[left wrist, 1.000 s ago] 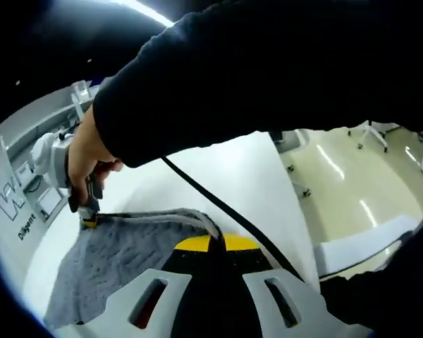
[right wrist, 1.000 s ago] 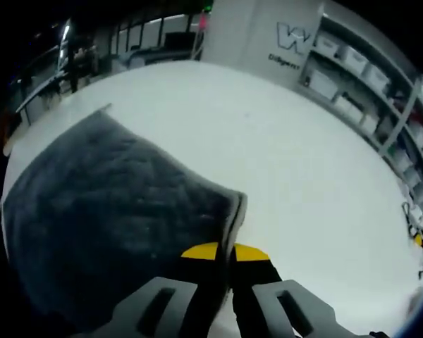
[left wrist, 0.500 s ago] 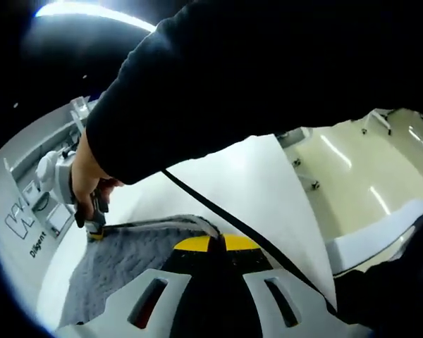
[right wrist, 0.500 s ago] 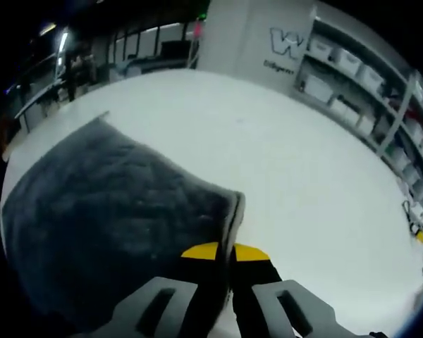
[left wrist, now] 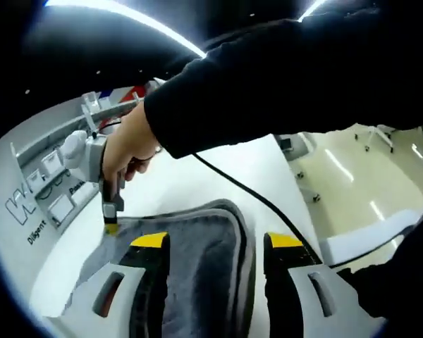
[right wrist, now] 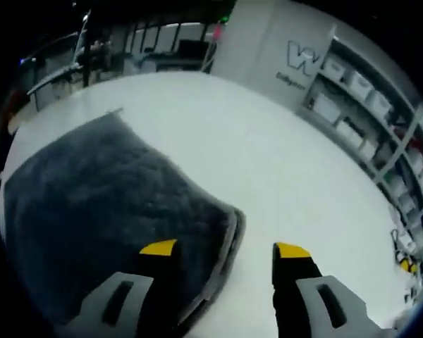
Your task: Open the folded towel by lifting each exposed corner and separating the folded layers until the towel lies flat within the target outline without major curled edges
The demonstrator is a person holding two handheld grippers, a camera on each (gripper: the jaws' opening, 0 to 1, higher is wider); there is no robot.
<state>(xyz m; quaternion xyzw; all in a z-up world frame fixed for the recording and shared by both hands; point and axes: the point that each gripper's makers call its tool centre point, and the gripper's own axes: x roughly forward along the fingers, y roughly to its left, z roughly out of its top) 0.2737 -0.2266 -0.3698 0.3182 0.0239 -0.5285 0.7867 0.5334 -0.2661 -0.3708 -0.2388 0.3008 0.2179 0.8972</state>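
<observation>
Your left gripper (left wrist: 213,243) has its jaws spread apart, nothing between them but the towel (left wrist: 201,260) below; the yellow tips stand on either side of a rounded, hemmed corner of it. The towel's near part is cut off behind the jaws, so you cannot tell how many layers lie there. It is grey, with a thick fuzzy pile and a darker stitched border, and lies on the smooth white table (left wrist: 233,169). A black cable (left wrist: 257,201) crosses the table from your dark sleeve (left wrist: 289,91), which hides most of the upper left gripper view. Farther off, your hand (left wrist: 130,144) holds the right gripper (right wrist: 225,250), tip down at the towel's far corner. Its jaws are also parted, with the left tip over the pile and the right over bare table. Shelves (right wrist: 370,105) of bins stand beyond, blurred.
</observation>
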